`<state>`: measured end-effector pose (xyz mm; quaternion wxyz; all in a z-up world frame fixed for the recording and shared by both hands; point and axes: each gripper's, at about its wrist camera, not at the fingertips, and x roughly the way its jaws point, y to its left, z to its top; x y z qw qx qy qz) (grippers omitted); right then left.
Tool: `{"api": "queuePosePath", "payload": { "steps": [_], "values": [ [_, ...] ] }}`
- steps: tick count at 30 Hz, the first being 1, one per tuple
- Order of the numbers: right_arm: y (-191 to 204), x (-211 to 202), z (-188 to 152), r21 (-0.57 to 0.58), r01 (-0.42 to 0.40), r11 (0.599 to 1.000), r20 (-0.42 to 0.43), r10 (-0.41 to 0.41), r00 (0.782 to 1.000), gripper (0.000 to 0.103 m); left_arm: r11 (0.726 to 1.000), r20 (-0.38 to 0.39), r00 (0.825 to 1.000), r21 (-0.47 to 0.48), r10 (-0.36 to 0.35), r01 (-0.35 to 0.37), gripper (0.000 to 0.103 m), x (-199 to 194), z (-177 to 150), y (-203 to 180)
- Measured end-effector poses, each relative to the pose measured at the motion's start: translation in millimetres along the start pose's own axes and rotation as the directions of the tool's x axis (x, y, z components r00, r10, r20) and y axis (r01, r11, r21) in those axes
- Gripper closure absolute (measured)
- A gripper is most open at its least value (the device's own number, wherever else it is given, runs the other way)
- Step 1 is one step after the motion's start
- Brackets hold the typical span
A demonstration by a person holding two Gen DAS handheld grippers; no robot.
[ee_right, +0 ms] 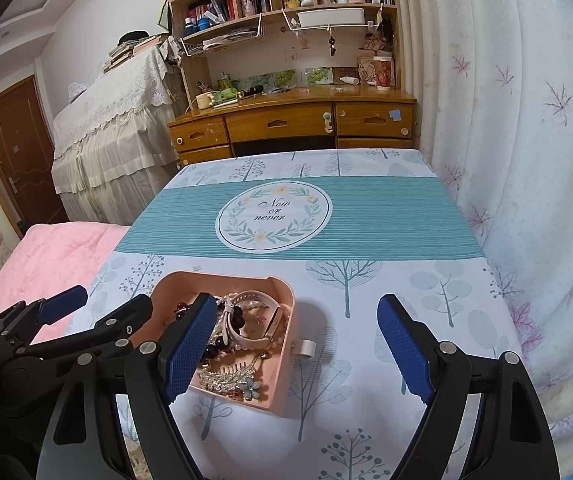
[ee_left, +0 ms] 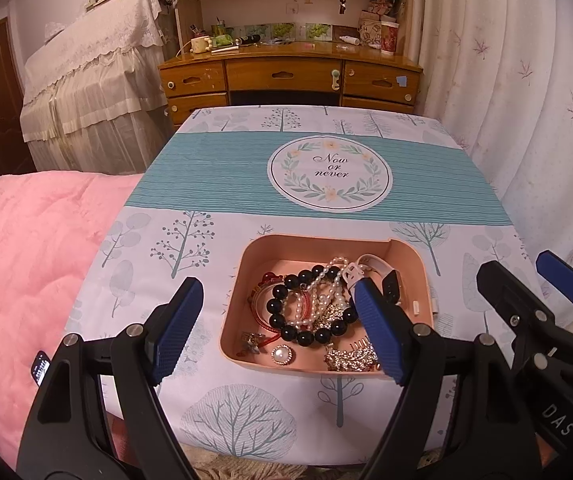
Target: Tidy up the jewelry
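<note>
- I am holding the left gripper [ee_left: 276, 330] and right gripper [ee_right: 302, 354] with fingers spread, pinching nothing.
- The jewelry tray [ee_left: 416, 258] is sitting near the counter's [ee_left: 214, 184] near edge; the far half is lying bare.

A: Where's the tray [ee_left: 242, 280]?
B: Lower centre of the left view, on the table [ee_left: 246, 200], with the bracelet [ee_left: 286, 312], pearls [ee_left: 318, 300] and watch [ee_left: 378, 268] in it.
A: Behind the table?
B: The desk [ee_left: 286, 76], top centre; the bed [ee_left: 26, 260] lies left.
</note>
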<state>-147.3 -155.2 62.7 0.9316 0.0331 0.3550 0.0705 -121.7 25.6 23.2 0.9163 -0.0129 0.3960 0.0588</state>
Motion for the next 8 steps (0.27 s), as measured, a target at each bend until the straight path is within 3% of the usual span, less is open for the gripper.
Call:
{"api": "queuePosePath", "payload": {
  "steps": [8],
  "values": [
    [0.7, 0.8, -1.0, 0.005, -0.006, 1.000, -0.011, 0.006, 1.000, 0.019, 1.000, -0.008, 1.000, -0.003, -0.006, 0.006, 0.028, 0.9, -0.9, 1.4]
  ]
}}
